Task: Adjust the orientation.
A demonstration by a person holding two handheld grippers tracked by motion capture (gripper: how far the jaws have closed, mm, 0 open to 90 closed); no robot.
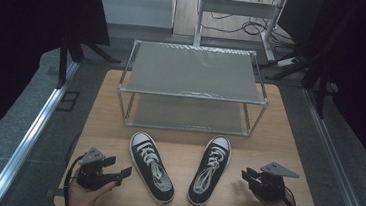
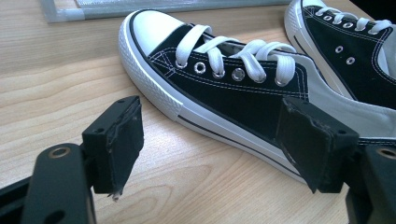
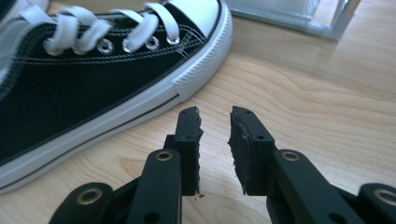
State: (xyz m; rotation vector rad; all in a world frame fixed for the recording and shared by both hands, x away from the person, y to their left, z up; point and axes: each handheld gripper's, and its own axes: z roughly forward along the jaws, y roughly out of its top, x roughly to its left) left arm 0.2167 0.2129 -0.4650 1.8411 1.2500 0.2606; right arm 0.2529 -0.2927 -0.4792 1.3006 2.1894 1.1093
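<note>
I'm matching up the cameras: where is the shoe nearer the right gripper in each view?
High view: right shoe, right of centre, toe toward the rack.
Left gripper view: top right corner.
Right gripper view: across the left half.
Shared landmark: the rack's metal frame beyond the toes.

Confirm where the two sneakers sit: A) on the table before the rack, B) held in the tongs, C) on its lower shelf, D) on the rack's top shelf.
A: the left sneaker and the right sneaker lie on the table in front of the rack.
</note>
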